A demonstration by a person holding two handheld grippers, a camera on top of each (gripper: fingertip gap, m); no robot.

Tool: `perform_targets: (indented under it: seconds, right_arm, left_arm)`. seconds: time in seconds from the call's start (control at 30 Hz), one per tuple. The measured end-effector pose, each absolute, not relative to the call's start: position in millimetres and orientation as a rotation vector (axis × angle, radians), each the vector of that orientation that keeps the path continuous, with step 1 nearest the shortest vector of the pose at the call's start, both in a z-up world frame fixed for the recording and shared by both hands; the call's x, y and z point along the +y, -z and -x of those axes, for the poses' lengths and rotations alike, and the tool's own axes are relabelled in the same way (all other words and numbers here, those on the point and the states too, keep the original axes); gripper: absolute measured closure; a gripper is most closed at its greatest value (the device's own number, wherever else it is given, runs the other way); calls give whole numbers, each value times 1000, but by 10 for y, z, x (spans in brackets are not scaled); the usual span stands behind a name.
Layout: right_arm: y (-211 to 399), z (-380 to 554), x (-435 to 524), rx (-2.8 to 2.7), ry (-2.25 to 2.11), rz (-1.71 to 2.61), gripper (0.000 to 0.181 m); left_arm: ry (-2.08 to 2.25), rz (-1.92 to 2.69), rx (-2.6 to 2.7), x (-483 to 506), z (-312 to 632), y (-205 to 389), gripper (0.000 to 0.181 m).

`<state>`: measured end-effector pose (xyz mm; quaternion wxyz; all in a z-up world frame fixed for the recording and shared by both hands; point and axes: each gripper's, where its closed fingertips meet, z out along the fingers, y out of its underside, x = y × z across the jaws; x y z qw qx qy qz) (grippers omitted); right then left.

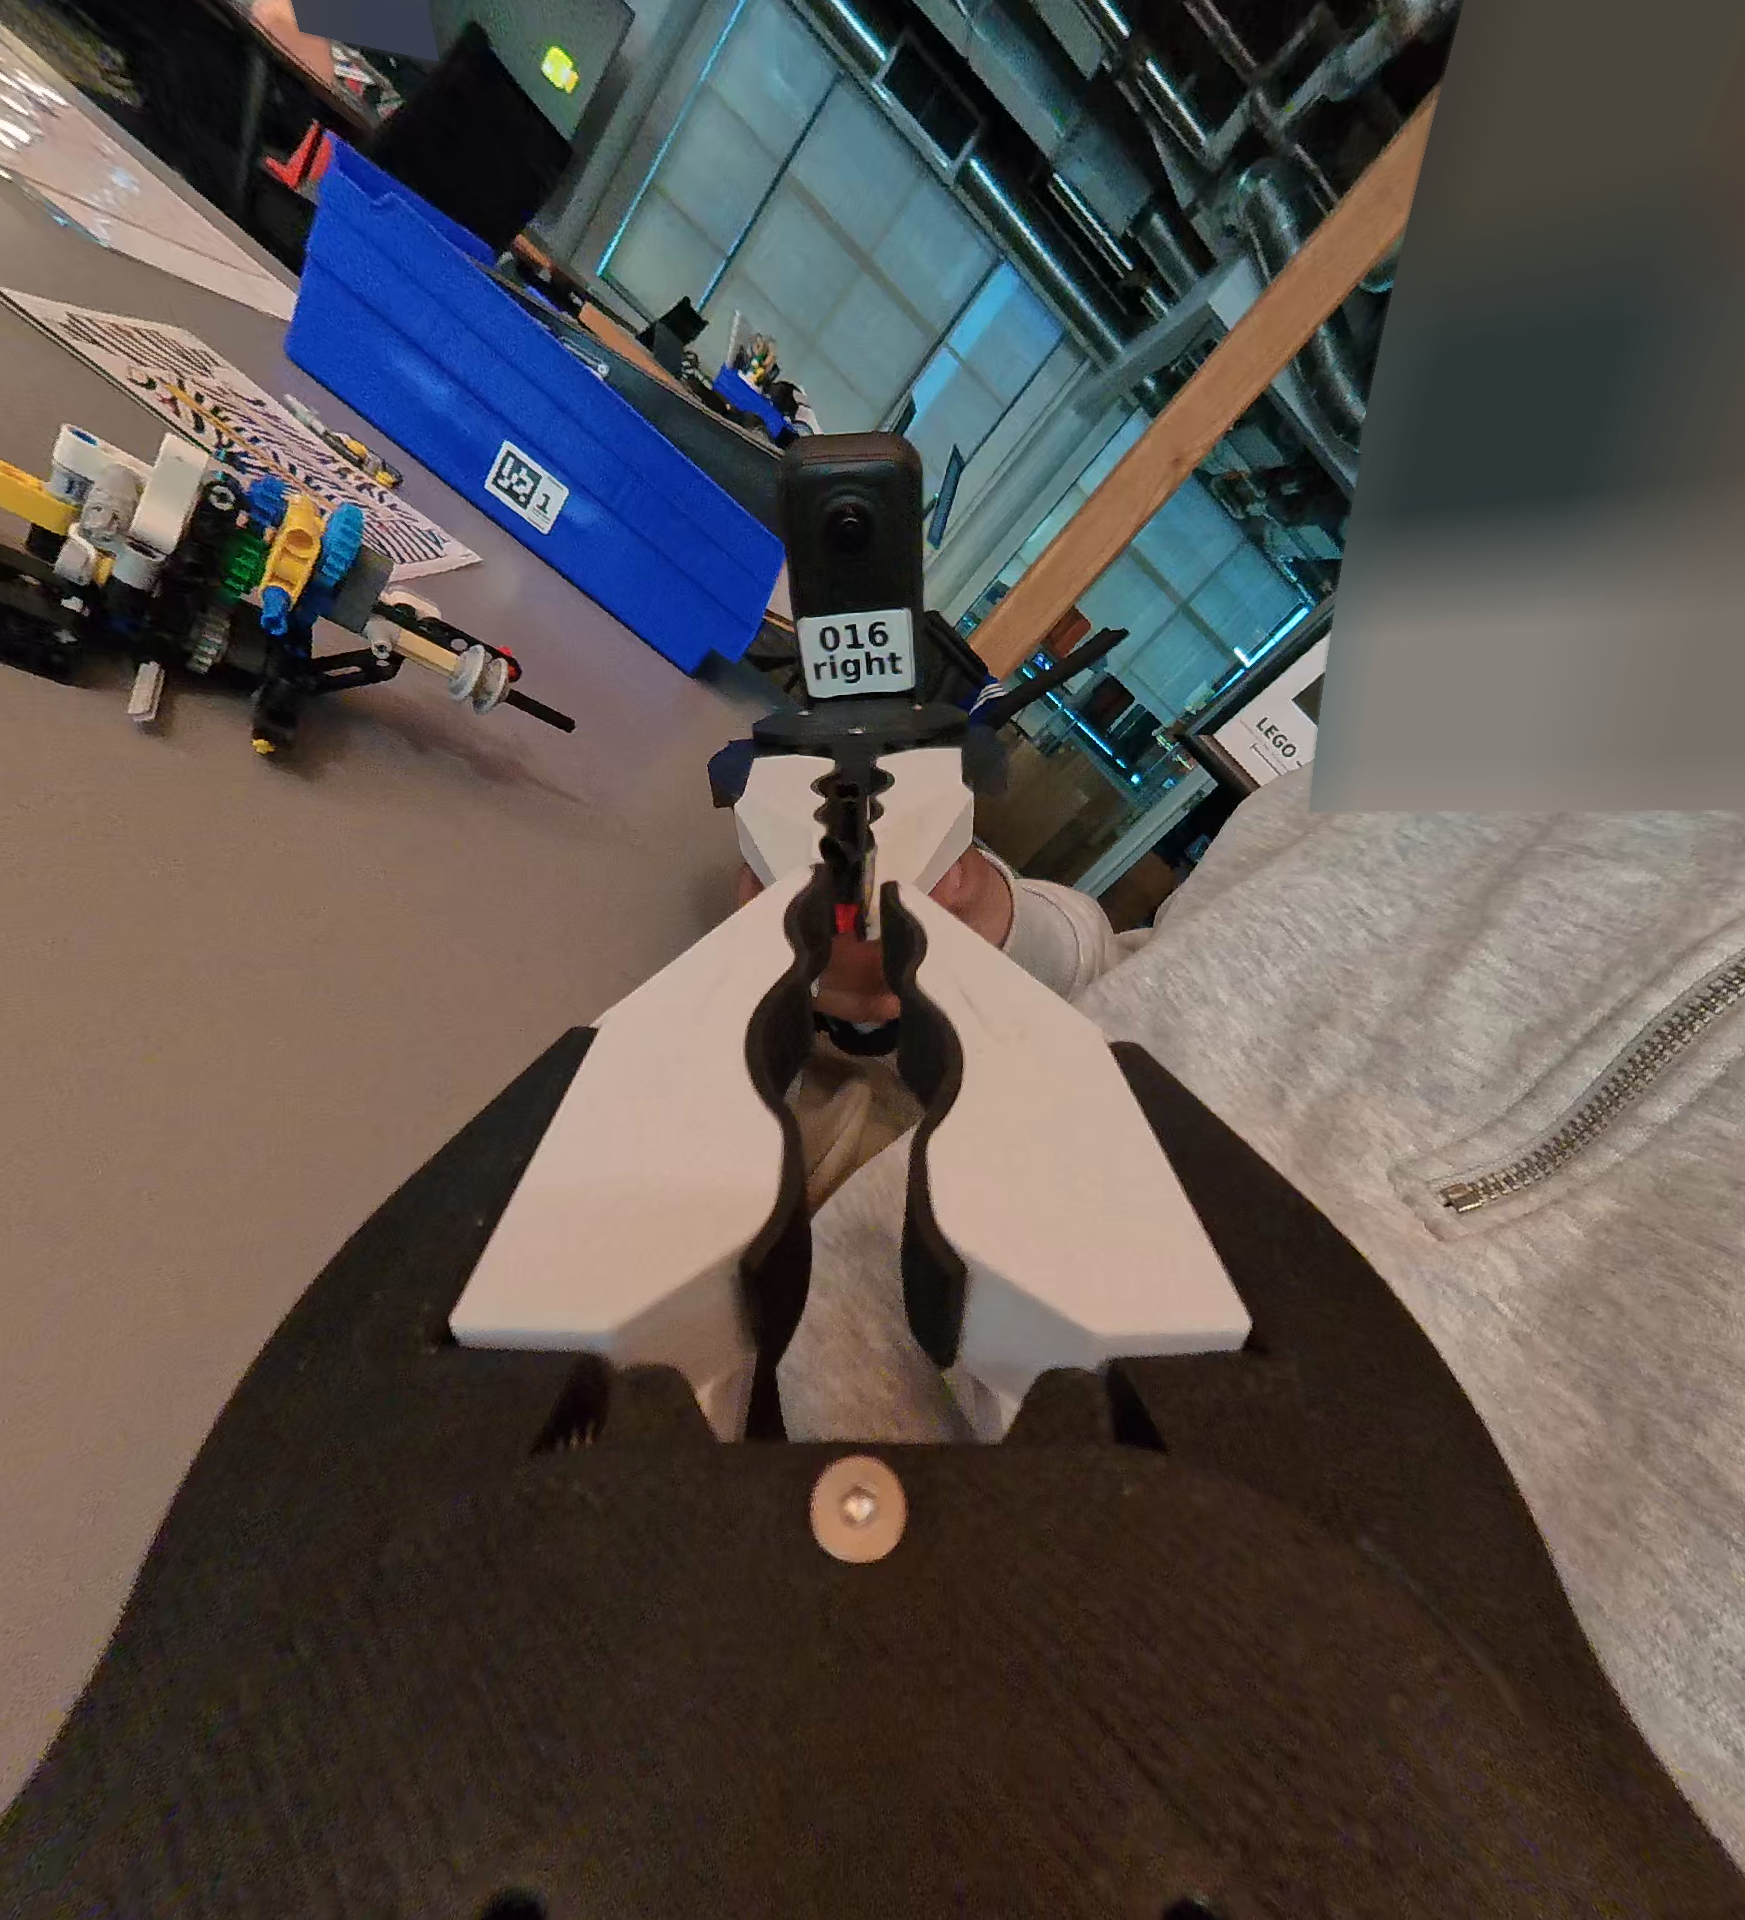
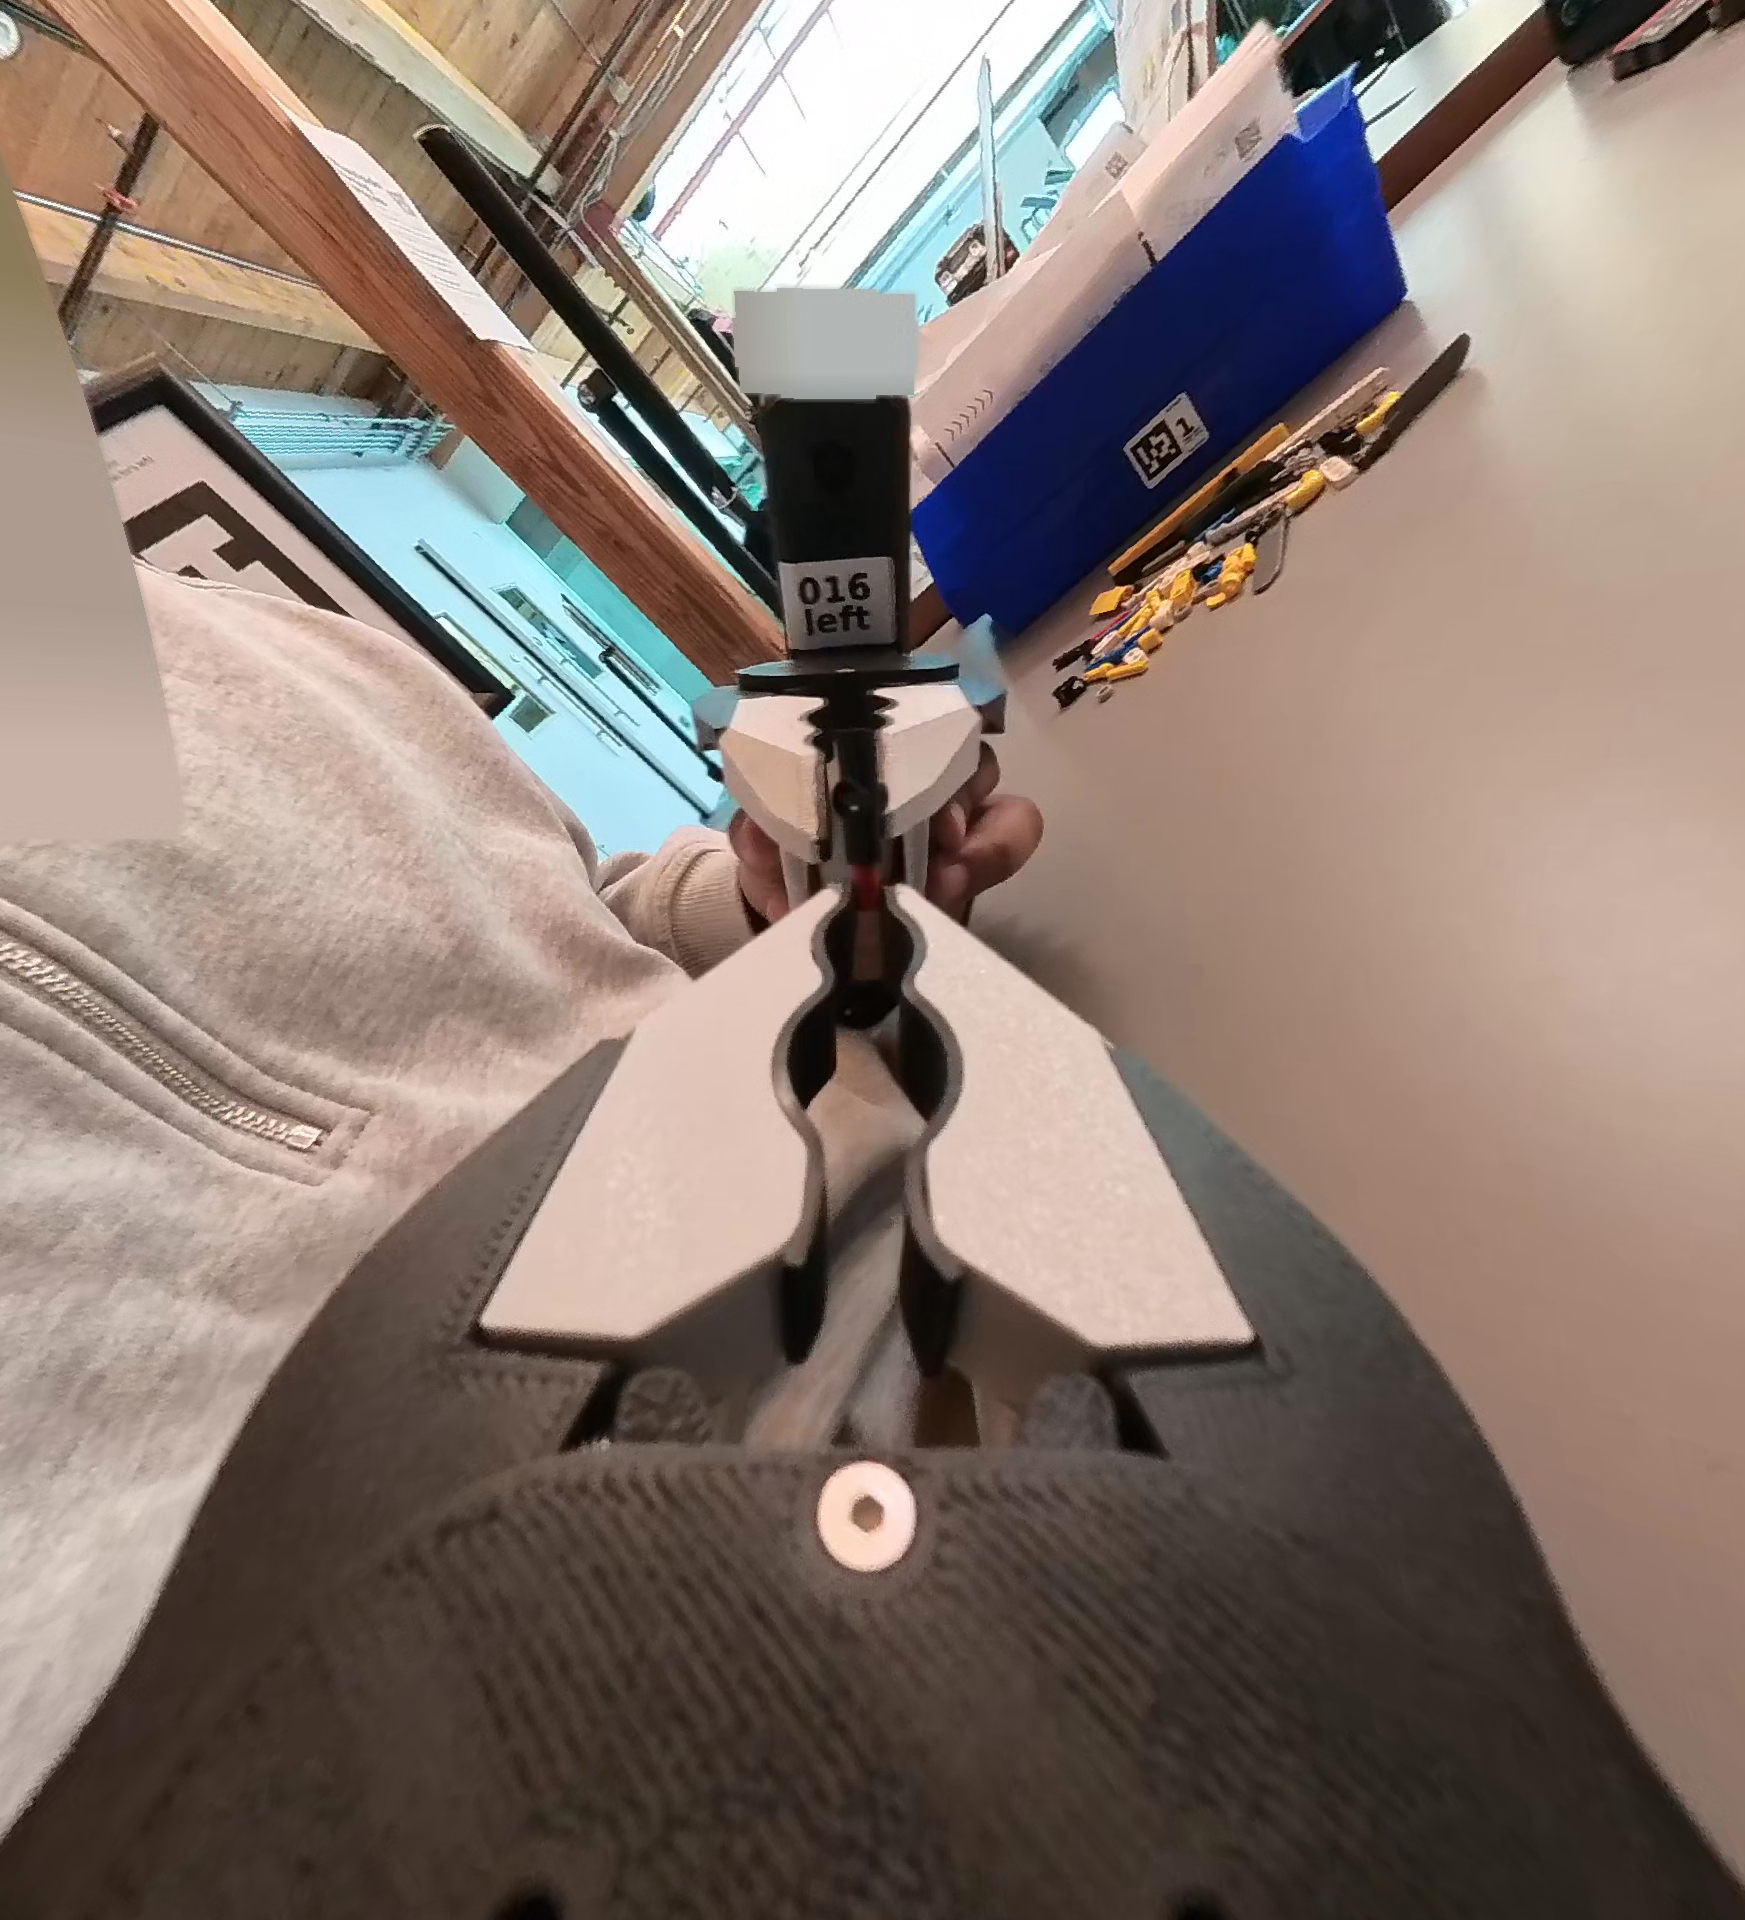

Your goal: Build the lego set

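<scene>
Two grippers' jaws meet around a thin, largely hidden black axle [image 1: 844, 831].

Each camera sits on its own gripper and looks forward along the jaws, tilted, so the counter [image 1: 224, 1039] slants across the frame. The two views face each other at close range. The left wrist view looks at the right gripper [image 1: 852, 831] head-on, with its camera [image 1: 852, 520] above; the right wrist view looks back at the left gripper [image 2: 847, 790] and its camera [image 2: 837, 499]. Both share the counter [image 2: 1470, 935], the blue bin [image 1: 535, 457] [image 2: 1159, 416] and the grey sweatshirt [image 1: 1470, 1143] [image 2: 172, 1039], which is close beside both lenses. The model [image 1: 203, 561] shows only in the left view, the loose pieces [image 2: 1211, 561] only in the right.
</scene>
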<state>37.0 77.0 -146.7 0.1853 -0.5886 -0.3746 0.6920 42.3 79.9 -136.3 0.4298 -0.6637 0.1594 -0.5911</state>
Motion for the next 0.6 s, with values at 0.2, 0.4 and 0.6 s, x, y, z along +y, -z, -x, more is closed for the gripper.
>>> perform_targets:
  seconds: [0.2,0.4,0.6]
  right_arm:
    - [1507,-305,755,-1069,-1876,1673,180]
    - [1510,-293,743,-1063,-1879,1679,180]
    - [1522,-291,757,-1059,-1863,1689,180]
  left_arm:
    - [1492,1662,363,832,-432,1388,175]
    - [1513,1669,340,846,-432,1403,178]
    - [1543,1693,303,868,-422,1441,173]
